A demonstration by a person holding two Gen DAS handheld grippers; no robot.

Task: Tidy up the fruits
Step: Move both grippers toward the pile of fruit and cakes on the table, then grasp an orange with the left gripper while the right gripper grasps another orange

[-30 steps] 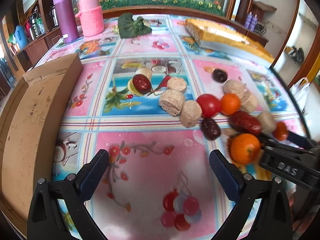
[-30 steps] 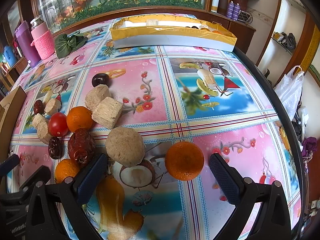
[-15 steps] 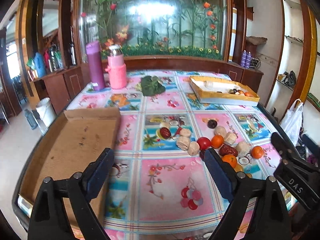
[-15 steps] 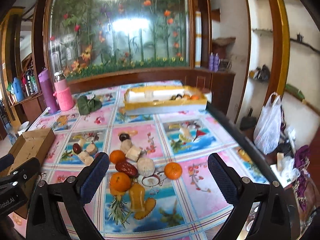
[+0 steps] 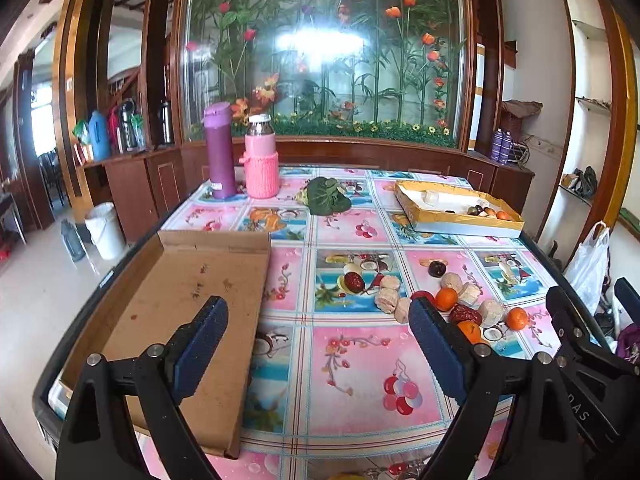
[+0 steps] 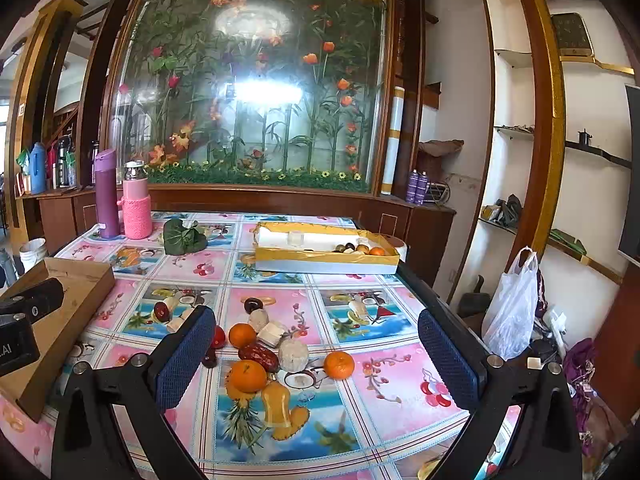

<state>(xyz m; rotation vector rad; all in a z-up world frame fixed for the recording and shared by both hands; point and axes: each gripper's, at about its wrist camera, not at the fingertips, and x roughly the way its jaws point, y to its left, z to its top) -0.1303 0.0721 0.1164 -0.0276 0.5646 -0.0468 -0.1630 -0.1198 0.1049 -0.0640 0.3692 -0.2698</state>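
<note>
Left gripper and right gripper: both spread wide, holding nothing, above the table. Fruit pile loose mid-table, between cardboard tray and yellow box, which holds some fruit

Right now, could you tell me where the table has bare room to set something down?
The pink squares between the cardboard tray and the loose fruit pile are bare, as is the cloth between that pile and the yellow box. The cardboard tray is empty. Around the oranges, dates and cakes it is crowded.
</note>
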